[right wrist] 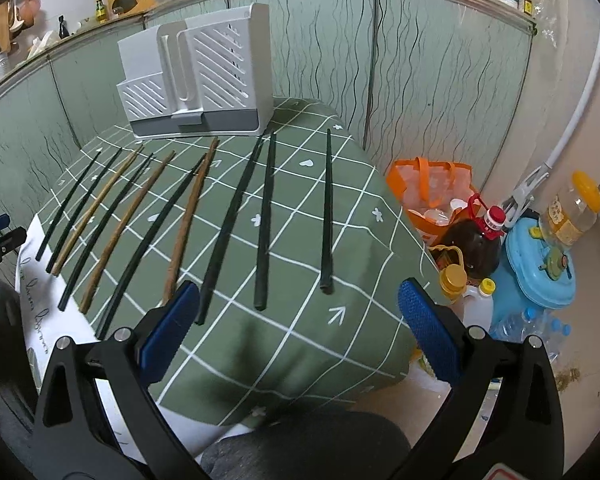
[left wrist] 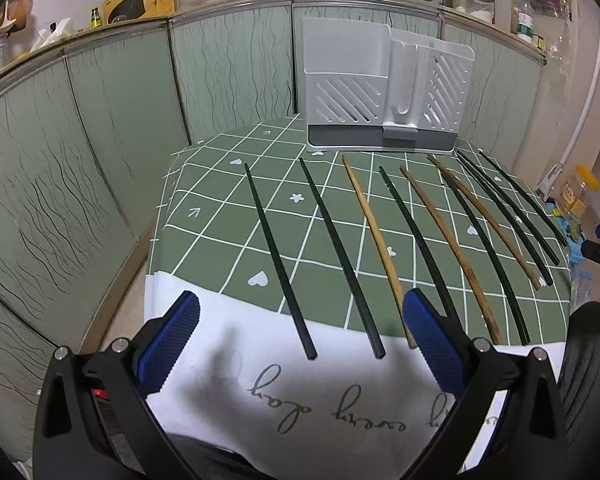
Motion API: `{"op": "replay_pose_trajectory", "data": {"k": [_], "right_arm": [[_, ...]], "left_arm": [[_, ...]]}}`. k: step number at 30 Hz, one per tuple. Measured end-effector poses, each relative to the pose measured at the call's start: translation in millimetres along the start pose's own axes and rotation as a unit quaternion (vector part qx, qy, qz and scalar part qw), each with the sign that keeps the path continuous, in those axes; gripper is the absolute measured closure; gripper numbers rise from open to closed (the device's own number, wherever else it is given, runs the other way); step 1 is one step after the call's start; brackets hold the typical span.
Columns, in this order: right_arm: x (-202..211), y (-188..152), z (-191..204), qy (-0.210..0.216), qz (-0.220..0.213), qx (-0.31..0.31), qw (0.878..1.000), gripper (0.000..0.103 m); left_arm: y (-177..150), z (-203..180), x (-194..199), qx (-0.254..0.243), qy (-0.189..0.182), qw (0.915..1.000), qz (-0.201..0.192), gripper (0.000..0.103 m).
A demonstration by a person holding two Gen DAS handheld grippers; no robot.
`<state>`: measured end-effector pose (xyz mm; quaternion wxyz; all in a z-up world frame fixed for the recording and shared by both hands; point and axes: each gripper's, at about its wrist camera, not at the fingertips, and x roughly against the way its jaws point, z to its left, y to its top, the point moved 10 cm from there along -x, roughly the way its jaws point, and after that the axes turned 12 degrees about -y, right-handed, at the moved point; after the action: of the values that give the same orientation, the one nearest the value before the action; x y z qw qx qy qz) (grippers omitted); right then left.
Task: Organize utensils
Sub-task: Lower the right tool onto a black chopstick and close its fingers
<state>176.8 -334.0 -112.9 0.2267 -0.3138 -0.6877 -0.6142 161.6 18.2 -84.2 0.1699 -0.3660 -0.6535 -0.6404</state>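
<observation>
Several chopsticks lie side by side on a green checked tablecloth (left wrist: 220, 240), dark ones (left wrist: 278, 258) and wooden ones (left wrist: 374, 236). A white slotted utensil holder (left wrist: 384, 88) stands upright behind them at the table's far edge. It also shows in the right wrist view (right wrist: 204, 80), as do the dark chopsticks (right wrist: 327, 208) and wooden chopsticks (right wrist: 184, 224). My left gripper (left wrist: 300, 324) is open and empty, above the near ends of the leftmost chopsticks. My right gripper (right wrist: 300, 316) is open and empty, above the near ends of the rightmost chopsticks.
Green patterned cabinet panels (left wrist: 100, 120) surround the table's far and left sides. On the floor to the right are an orange bag (right wrist: 428, 188), oil bottles (right wrist: 476, 240), a blue container (right wrist: 540, 272) and water bottles (right wrist: 528, 324). The counter above holds cookware.
</observation>
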Motion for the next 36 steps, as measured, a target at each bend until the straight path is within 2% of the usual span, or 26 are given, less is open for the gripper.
{"op": "replay_pose_trajectory", "data": {"k": [3,9,10,14,17,26,31,33,36], "right_arm": [[-7.7,0.9,-2.3,0.005,0.006,-0.002,1.000,0.008],[-20.6,1.9,-7.3,0.012,0.018,0.000,1.000,0.008],[-22.3,3.5,-8.7,0.009,0.017,0.002,1.000,0.008],[-30.5,7.3,-11.4,0.004,0.021,0.012,1.000,0.008],[-36.0,9.9,-12.2,0.006,0.021,0.018,1.000,0.008],[-45.0,16.5,-5.1,0.029,0.015,0.045,0.998,0.008],[-51.9,14.4,4.3,0.048,0.024,0.076,0.996,0.019],[-54.8,11.6,6.7,0.061,0.033,0.076,0.995,0.030],[-60.2,8.9,3.3,0.059,0.044,0.072,0.995,0.046]], "left_arm": [[-0.1,0.8,-2.9,0.005,-0.005,1.0000,0.000,0.005],[-7.6,6.5,-13.8,0.014,-0.009,0.9997,0.019,0.035],[-9.6,6.9,-16.0,0.018,-0.012,0.9995,0.024,0.037],[-17.2,8.8,-24.1,0.028,-0.006,0.9986,0.045,0.056],[-23.2,8.9,-28.8,0.031,0.004,0.9977,0.060,0.065],[-35.5,3.6,-29.0,0.040,0.050,0.9954,0.071,0.072],[-37.6,0.8,-31.7,0.045,0.074,0.9939,0.067,0.078],[-37.6,-0.8,-31.9,0.045,0.081,0.9935,0.065,0.082],[-37.7,-1.8,-31.7,0.047,0.086,0.9932,0.063,0.085]]}}
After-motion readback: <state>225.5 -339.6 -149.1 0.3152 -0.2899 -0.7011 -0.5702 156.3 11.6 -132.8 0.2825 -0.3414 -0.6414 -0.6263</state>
